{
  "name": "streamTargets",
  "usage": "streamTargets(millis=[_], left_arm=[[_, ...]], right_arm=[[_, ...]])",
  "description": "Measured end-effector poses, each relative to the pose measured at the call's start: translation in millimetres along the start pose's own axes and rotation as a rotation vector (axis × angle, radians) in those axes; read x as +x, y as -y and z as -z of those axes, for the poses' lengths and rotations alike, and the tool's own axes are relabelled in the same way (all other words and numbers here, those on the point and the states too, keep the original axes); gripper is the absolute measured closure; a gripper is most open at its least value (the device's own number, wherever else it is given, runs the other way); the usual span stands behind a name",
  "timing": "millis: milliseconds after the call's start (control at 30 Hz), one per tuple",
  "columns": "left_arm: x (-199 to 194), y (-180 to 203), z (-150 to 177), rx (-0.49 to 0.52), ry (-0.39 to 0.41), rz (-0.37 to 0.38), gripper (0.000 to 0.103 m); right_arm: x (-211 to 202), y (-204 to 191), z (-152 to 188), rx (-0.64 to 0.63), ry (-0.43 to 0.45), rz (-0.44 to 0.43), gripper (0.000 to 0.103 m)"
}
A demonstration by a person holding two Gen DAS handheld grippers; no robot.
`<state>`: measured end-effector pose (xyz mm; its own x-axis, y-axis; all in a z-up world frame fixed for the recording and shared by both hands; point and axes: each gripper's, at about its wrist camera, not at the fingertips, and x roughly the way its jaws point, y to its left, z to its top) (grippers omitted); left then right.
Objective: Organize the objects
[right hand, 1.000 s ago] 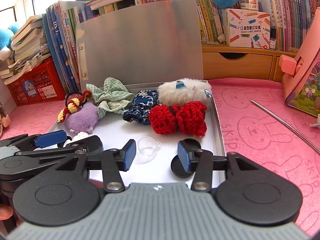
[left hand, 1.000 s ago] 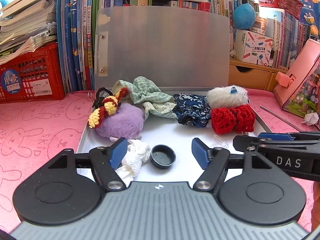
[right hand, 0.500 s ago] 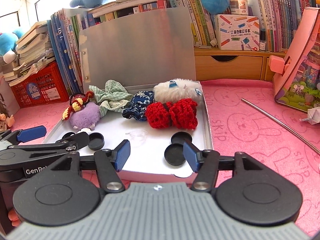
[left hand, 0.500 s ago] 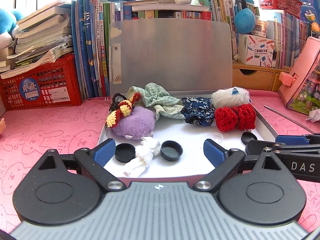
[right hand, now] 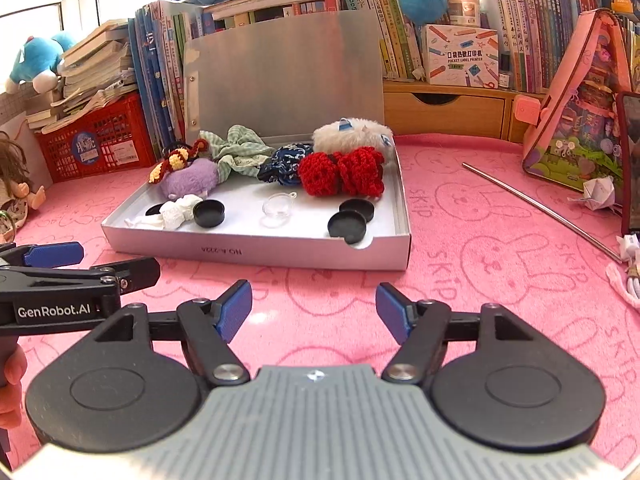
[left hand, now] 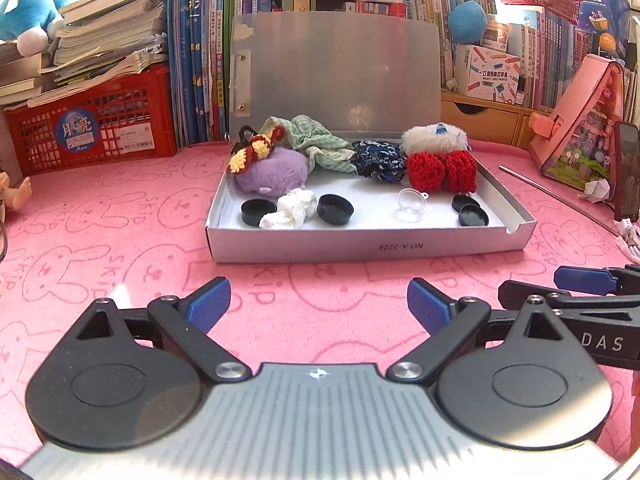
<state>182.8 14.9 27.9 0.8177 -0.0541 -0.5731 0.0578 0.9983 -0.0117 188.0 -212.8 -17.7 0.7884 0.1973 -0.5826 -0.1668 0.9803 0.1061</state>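
A shallow silver box (left hand: 368, 246) (right hand: 256, 254) with its lid raised lies on the pink mat. Inside lie a purple plush (left hand: 272, 174), a green checked cloth (left hand: 320, 142), a blue patterned cloth (left hand: 378, 158), a red crochet bow (left hand: 442, 170) (right hand: 340, 174), a white fluffy toy (left hand: 434, 140), crumpled white paper (left hand: 292, 208), a clear cup (left hand: 412, 204) (right hand: 278, 206) and several black caps (left hand: 335, 209) (right hand: 347, 226). My left gripper (left hand: 319, 306) stands open and empty in front of the box. My right gripper (right hand: 314, 306) is empty too, its jaws opening.
A red crate (left hand: 92, 124) and stacked books stand back left, a bookshelf behind the box. A pink house-shaped case (left hand: 580, 120) leans at the right, with a metal rod (right hand: 540, 210) and a paper scrap (right hand: 598, 194) on the mat. A doll (right hand: 16, 184) sits far left.
Both grippers have drawn back out of the box to the mat in front of it, and both have opened wider. The objects in the box stayed put.
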Motion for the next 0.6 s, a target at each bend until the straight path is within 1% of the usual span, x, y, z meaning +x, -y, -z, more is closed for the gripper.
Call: streamTargets(millis=[167, 367, 433, 533, 600], left_arm=[[-15.8, -3.3, 28.0, -0.002, -0.04, -0.017, 0.006], [-19.9, -8.6, 48.9, -0.021, -0.079, -0.027, 0.005], [-21.3, -6.3, 52.9, 0.0, -0.066, -0.042, 0.004], [-22.4, -6.6, 54.5, -0.006, -0.061, -0.041, 0.003], [-21.4, -6.7, 54.2, -0.01, -0.059, -0.042, 0.001]], right_arm=[[-15.3, -4.8, 24.1, -0.016, -0.017, 0.012, 0.021], [-25.2, -11.2, 41.7, -0.036, -0.033, 0.02, 0.018], [-25.5, -14.8, 45.6, -0.064, -0.026, 0.028, 0.015], [-26.1, -20.9, 47.1, -0.095, -0.021, 0.04, 0.014], [-25.1, -21.1, 47.2, -0.094, -0.025, 0.046, 0.013]])
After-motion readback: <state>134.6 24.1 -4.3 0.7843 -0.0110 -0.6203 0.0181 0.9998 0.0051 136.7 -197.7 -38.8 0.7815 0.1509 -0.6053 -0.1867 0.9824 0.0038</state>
